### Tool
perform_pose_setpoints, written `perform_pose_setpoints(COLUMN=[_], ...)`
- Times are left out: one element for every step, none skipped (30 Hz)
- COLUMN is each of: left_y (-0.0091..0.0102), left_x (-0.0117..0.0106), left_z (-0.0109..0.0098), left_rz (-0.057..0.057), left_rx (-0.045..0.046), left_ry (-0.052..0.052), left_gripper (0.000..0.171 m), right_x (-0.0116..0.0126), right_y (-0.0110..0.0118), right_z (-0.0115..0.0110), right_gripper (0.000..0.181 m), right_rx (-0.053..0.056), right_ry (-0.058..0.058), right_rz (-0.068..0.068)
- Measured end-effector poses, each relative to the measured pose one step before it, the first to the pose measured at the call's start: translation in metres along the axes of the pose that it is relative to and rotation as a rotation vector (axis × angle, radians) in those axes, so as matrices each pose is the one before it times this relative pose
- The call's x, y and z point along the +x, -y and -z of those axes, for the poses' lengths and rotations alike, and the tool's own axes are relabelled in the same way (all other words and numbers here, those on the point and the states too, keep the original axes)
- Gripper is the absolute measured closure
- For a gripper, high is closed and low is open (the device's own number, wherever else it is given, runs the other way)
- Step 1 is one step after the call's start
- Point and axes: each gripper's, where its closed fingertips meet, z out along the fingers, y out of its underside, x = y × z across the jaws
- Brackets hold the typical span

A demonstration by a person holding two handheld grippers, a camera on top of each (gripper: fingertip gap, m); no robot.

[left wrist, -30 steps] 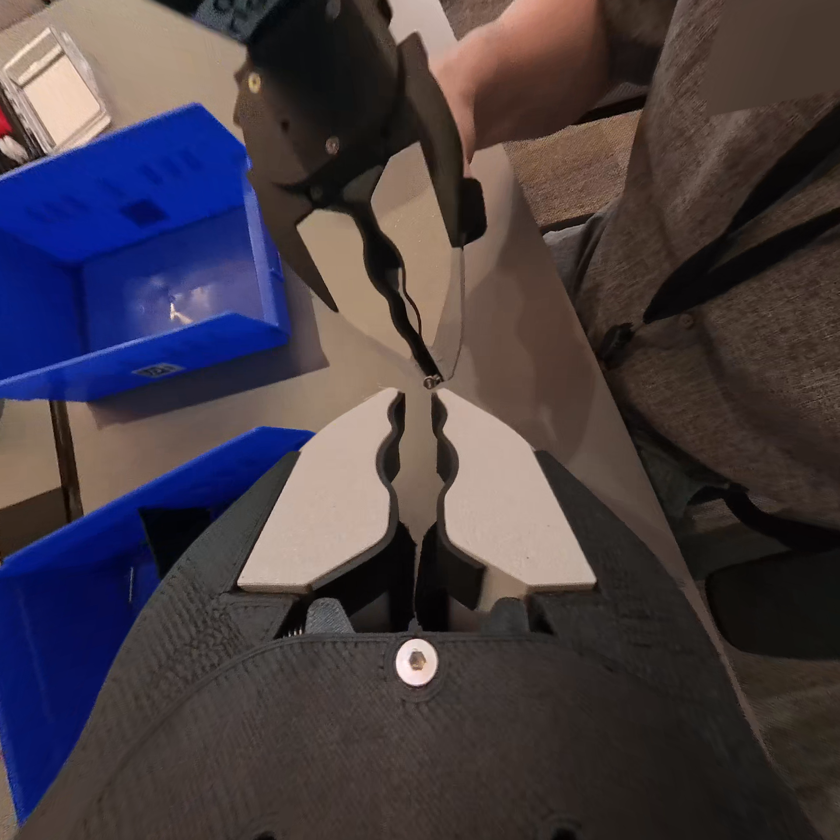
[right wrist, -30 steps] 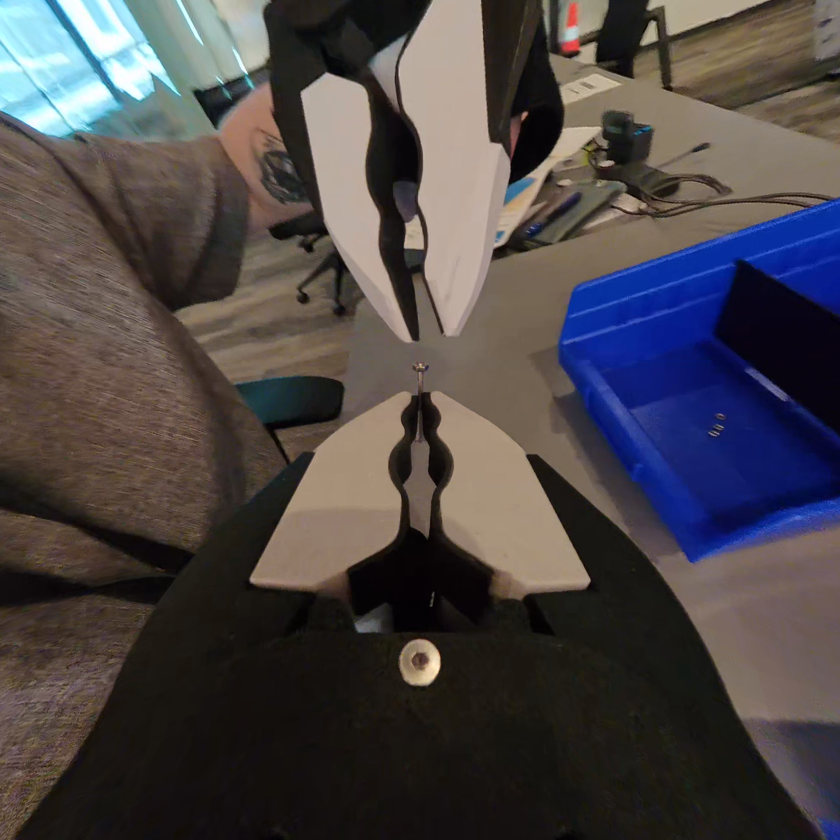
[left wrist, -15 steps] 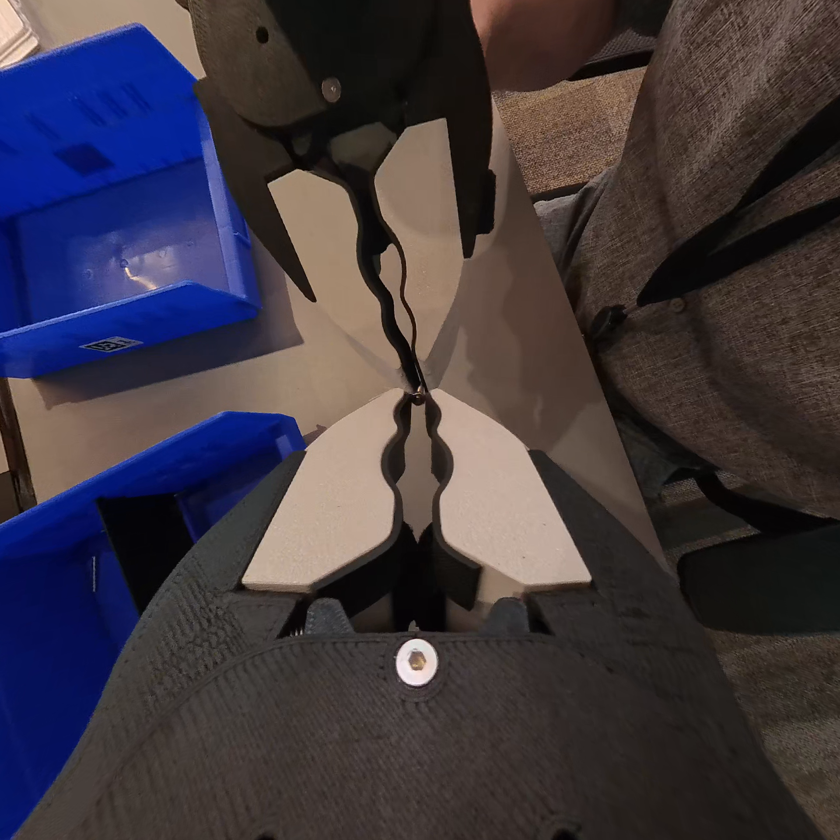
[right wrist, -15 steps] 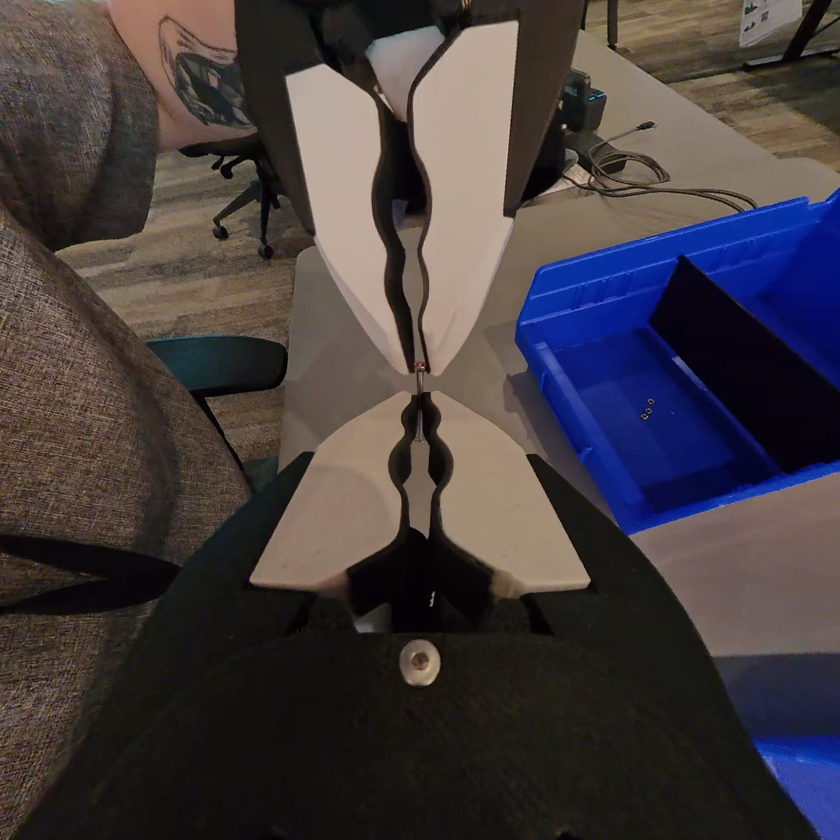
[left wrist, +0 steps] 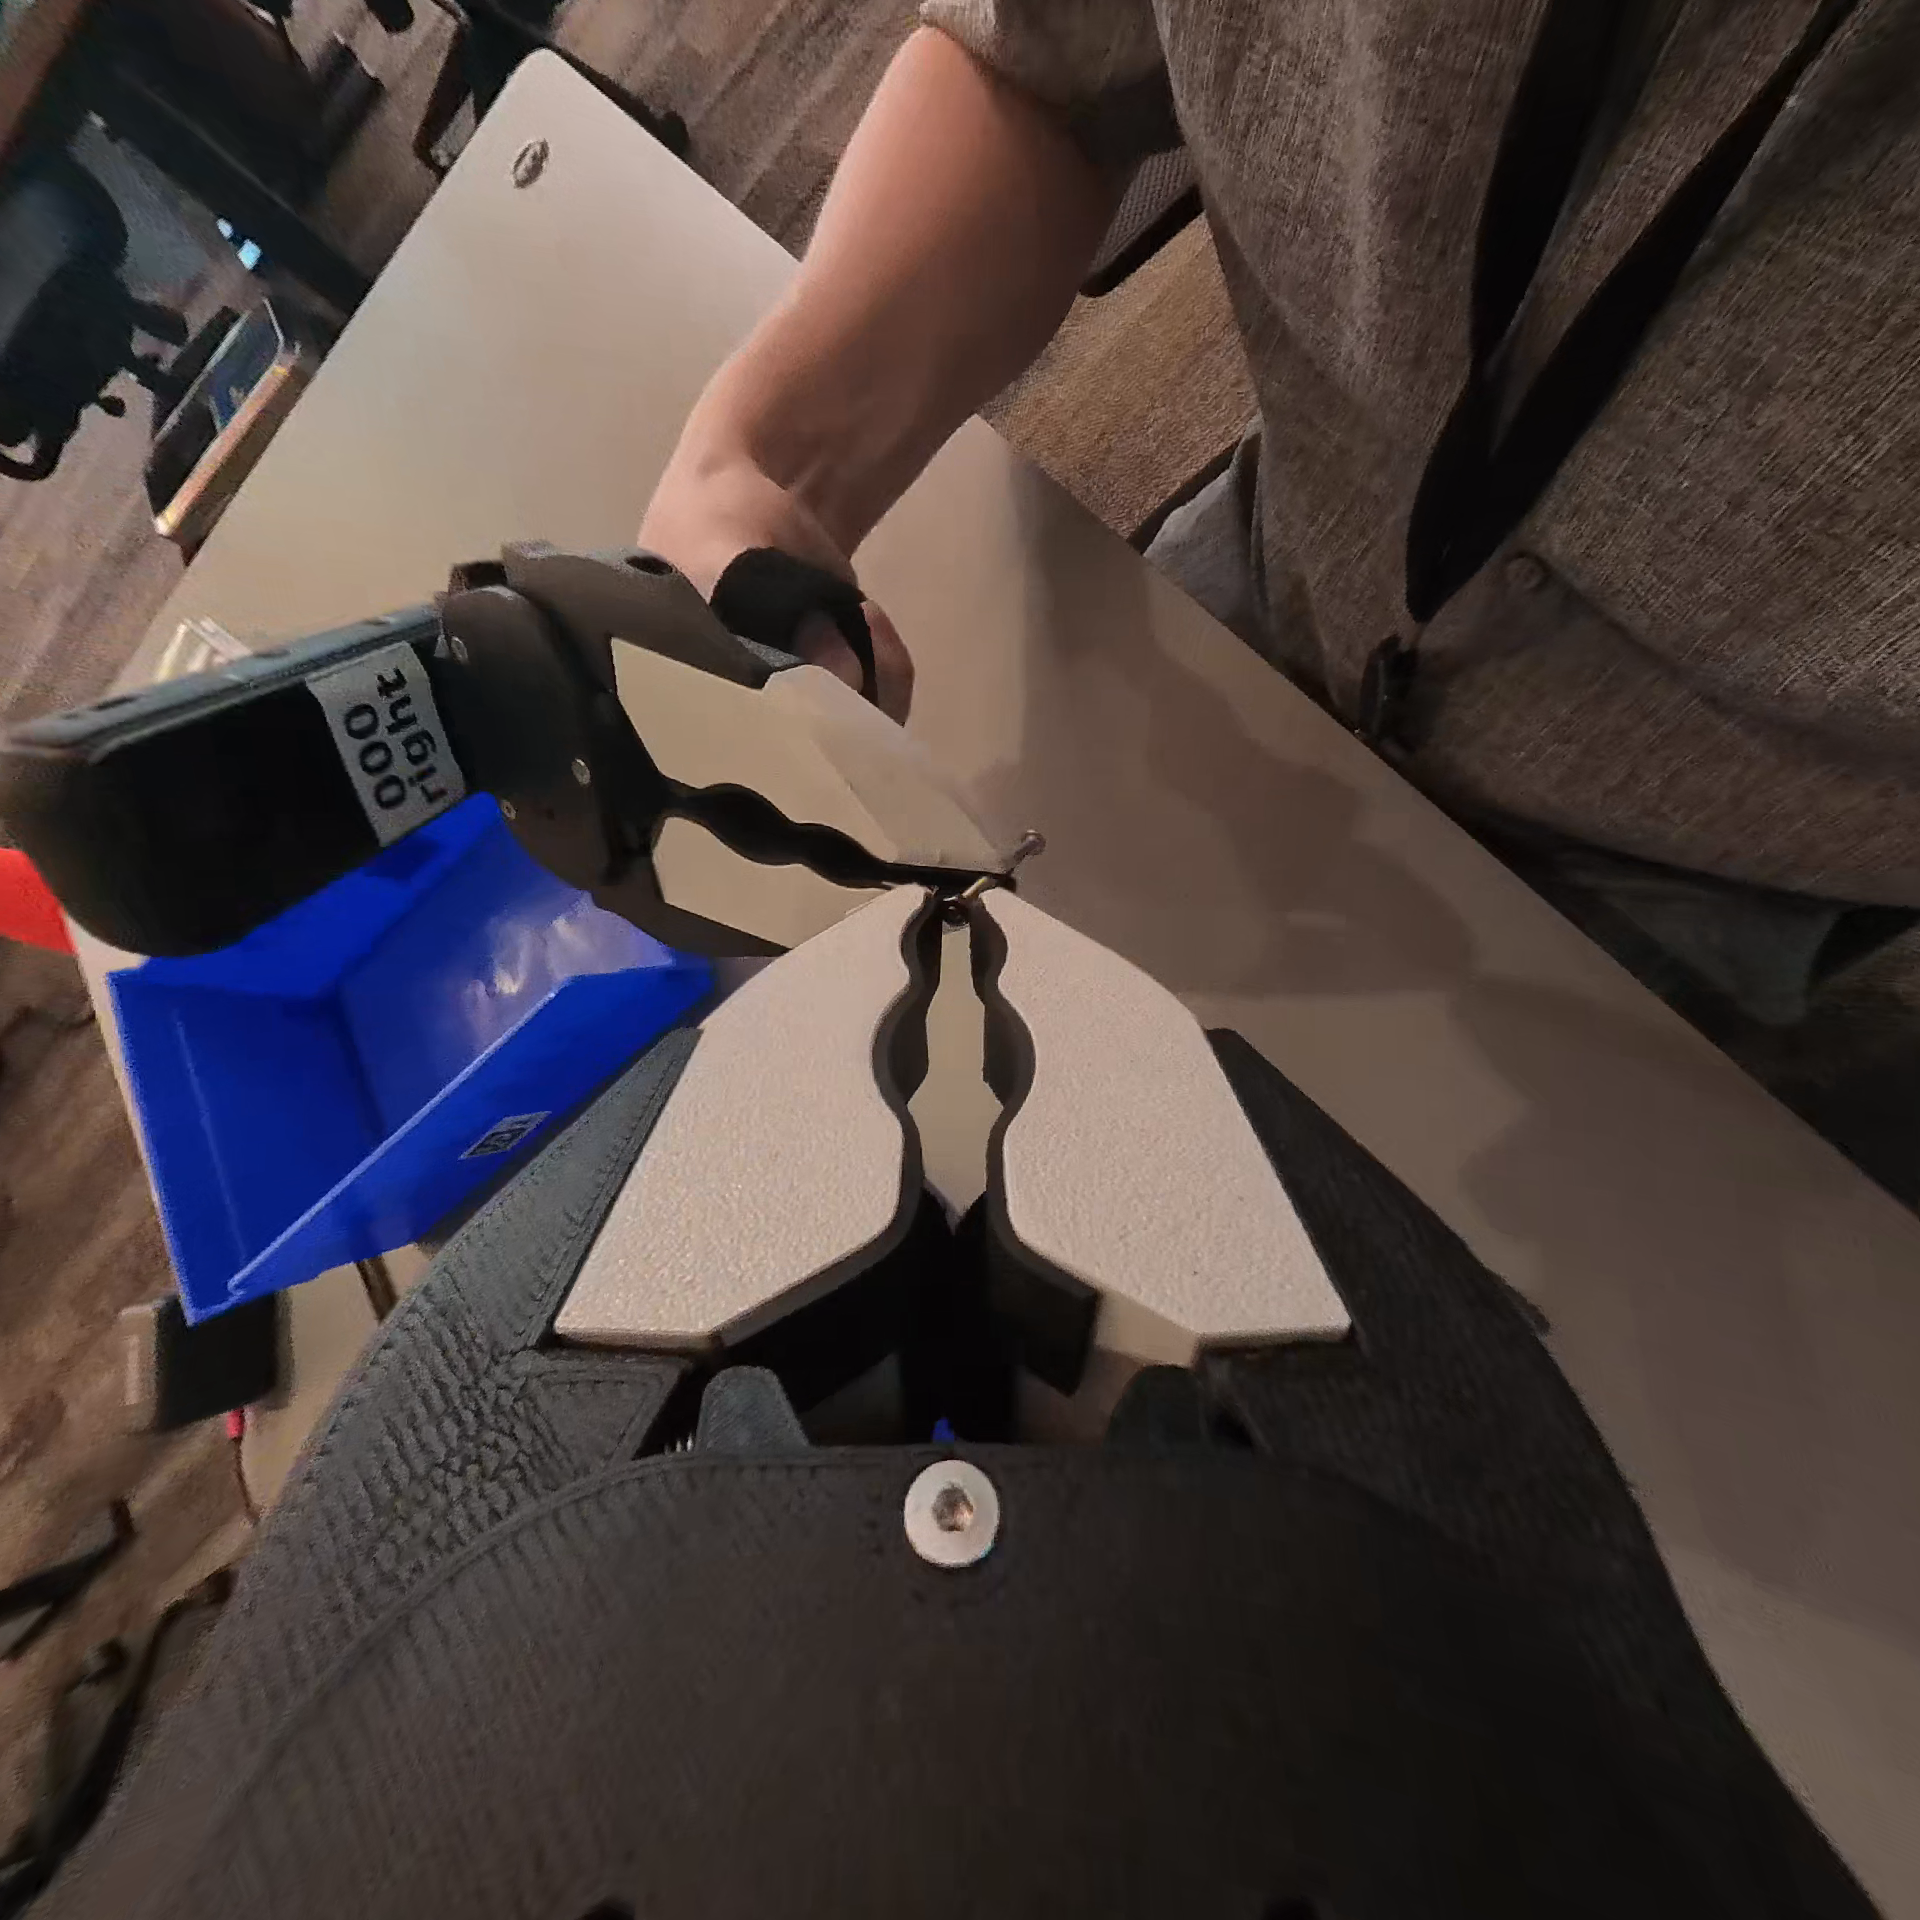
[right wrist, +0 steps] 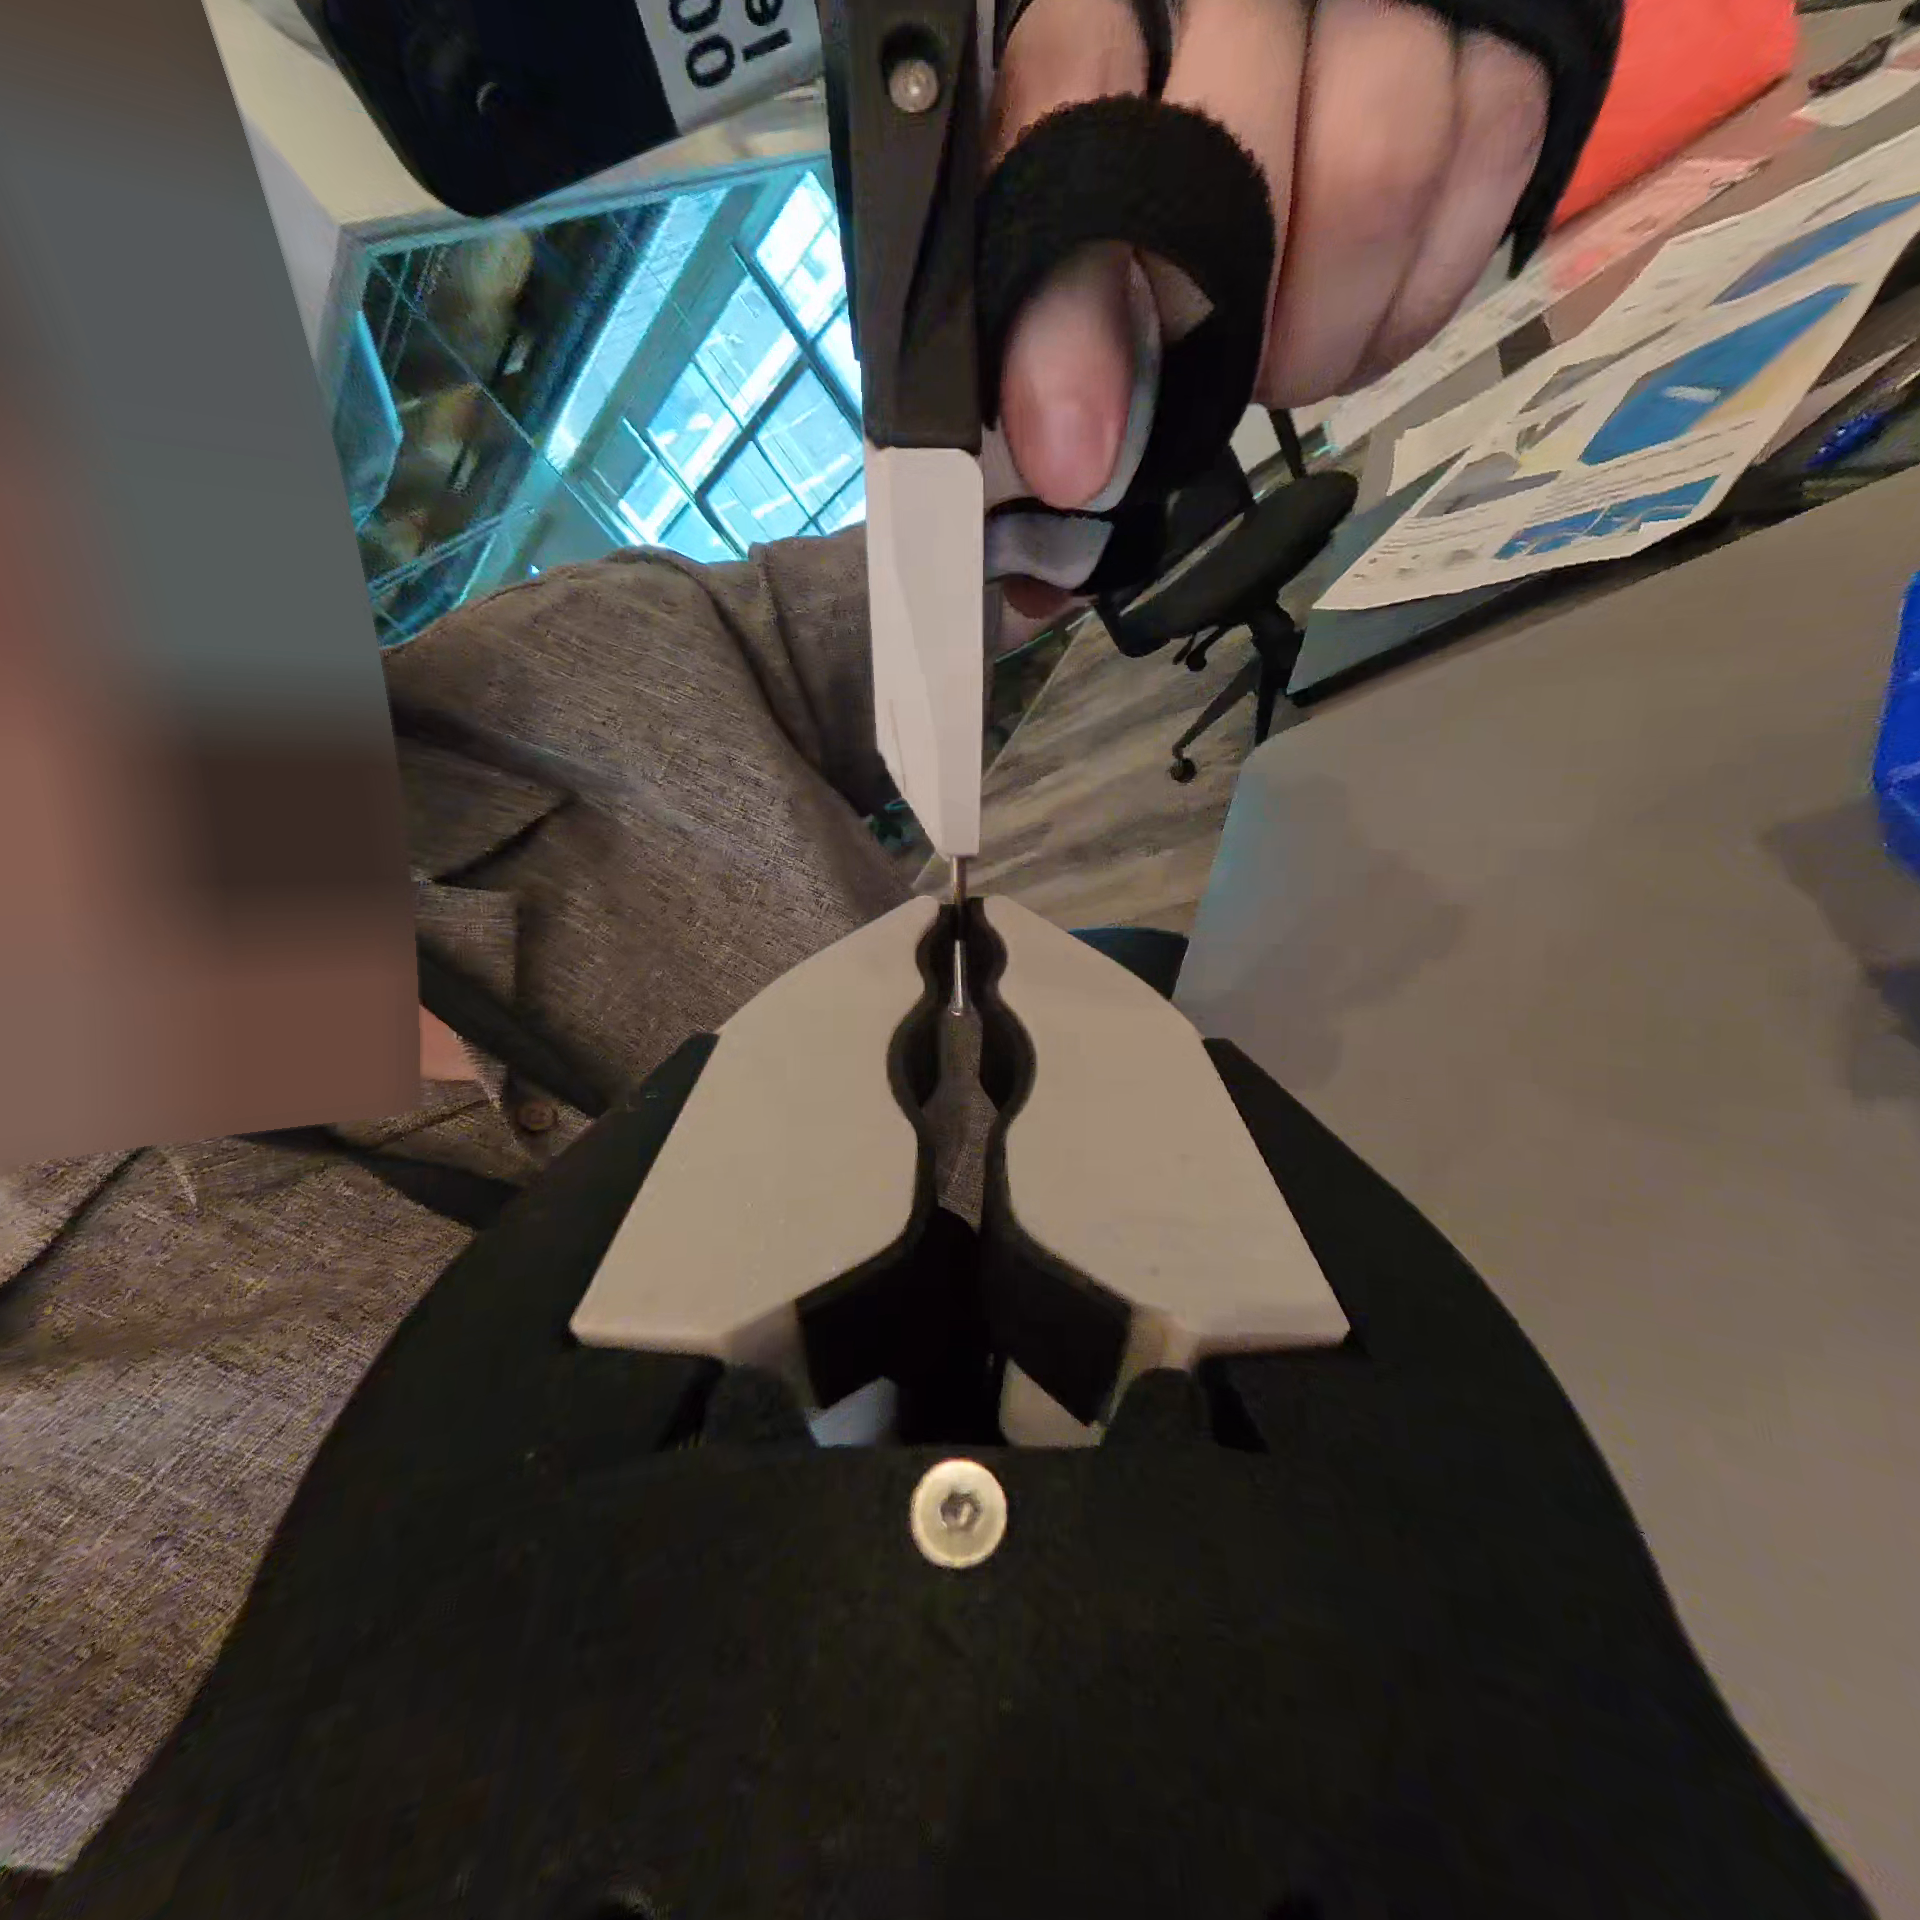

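Note:
My right gripper (right wrist: 956,912) is shut on a thin metal screw (right wrist: 956,961) that sticks out past its tips. In the left wrist view it (left wrist: 987,868) comes in from the left, with the screw (left wrist: 1013,857) angled up to the right. My left gripper (left wrist: 948,906) is shut on a small dark nut (left wrist: 951,914) at its very tips, and the screw's shank meets that nut. In the right wrist view the left gripper (right wrist: 961,844) hangs edge-on from above, its tip touching the screw's end. Both are held in the air above the grey table (left wrist: 1299,831).
A blue bin (left wrist: 416,1060) stands on the table behind the right gripper. The person's grey-shirted body (left wrist: 1662,416) is close on the right. In the right wrist view there are printed papers (right wrist: 1610,416), an office chair (right wrist: 1236,582) and a blue bin's edge (right wrist: 1907,727). The grippers are tip to tip, or close to it.
The two grippers closed the gap and met tip to tip. Since then they have turned relative to each other: the right one now lies sideways in the left view, the left one edge-on.

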Motion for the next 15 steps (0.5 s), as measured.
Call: perform_pose_setpoints(left_y=[-0.00170, -0.00099, -0.00114, -0.00183, -0.00163, -0.00122, -0.00110, -0.00217, -0.00475, -0.00708, -0.00750, -0.00909, -0.00862, -0.00555, -0.00206], left_x=[0.00009, -0.00026, -0.00008, -0.00050, -0.00033, -0.00124, -0.00311, -0.00294, -0.00522, -0.00635, -0.00566, -0.00767, -0.00151, -0.00057, 0.00211], left_z=[-0.00092, -0.00036, 0.00009, 0.00039, 0.00094, 0.00150, 0.00203, 0.00226, 0.00211, 0.00174, 0.00126, 0.00029, -0.00134, -0.00226, -0.00247], left_rz=[0.0248, 0.0333, 0.0326, 0.0349, 0.0348, 0.0286, 0.0302, 0.0379, 0.0467, 0.0565, 0.0633, 0.0724, 0.0691, 0.0686, 0.0550], left_rx=[-0.00108, 0.00324, 0.00035, -0.00629, -0.00491, -0.00001, 0.00250, -0.00413, -0.02110, -0.03607, -0.03667, -0.04598, -0.05147, -0.03295, -0.01211], left_ry=[-0.0075, -0.0061, -0.0078, -0.0063, -0.0083, -0.0005, 0.0121, 0.0082, 0.0214, 0.0257, 0.0177, 0.0318, -0.0071, -0.0029, -0.0132], left_gripper=[0.166, 0.166, 0.160, 0.150, 0.145, 0.141, 0.136, 0.134, 0.134, 0.135, 0.137, 0.142, 0.143, 0.146, 0.147], right_x=[0.00160, 0.00120, 0.00032, 0.00069, 0.00230, 0.00256, 0.00164, 0.00455, 0.00687, 0.00706, 0.00635, 0.00463, 0.00422, 0.00385, 0.00335], right_y=[-0.00104, -0.00013, 0.00117, 0.00143, 0.00087, -0.00021, 0.00009, -0.00061, -0.00220, -0.00228, -0.00146, -0.00094, -0.00055, -0.00105, -0.00129], right_z=[0.00007, 0.00046, 0.00086, 0.00128, 0.00145, 0.00094, 0.00061, 0.00060, 0.00047, 0.00010, -0.00003, -0.00024, -0.00019, -0.00031, -0.00051], right_gripper=[0.180, 0.180, 0.180, 0.180, 0.180, 0.180, 0.180, 0.179, 0.180, 0.180, 0.179, 0.179, 0.179, 0.179, 0.179], right_rx=[0.0010, -0.0012, 0.0021, -0.0003, -0.0069, -0.0134, -0.0091, -0.0141, -0.0274, -0.0301, -0.0253, -0.0225, -0.0182, -0.0192, -0.0189], right_ry=[-0.0096, -0.0154, -0.0156, -0.0197, -0.0330, -0.0350, -0.0268, -0.0506, -0.0745, -0.0828, -0.0808, -0.0658, -0.0603, -0.0526, -0.0449], right_rz=[0.0010, 0.0074, 0.0117, 0.0132, 0.0185, 0.0191, 0.0145, 0.0216, 0.0334, 0.0371, 0.0379, 0.0301, 0.0280, 0.0249, 0.0216])
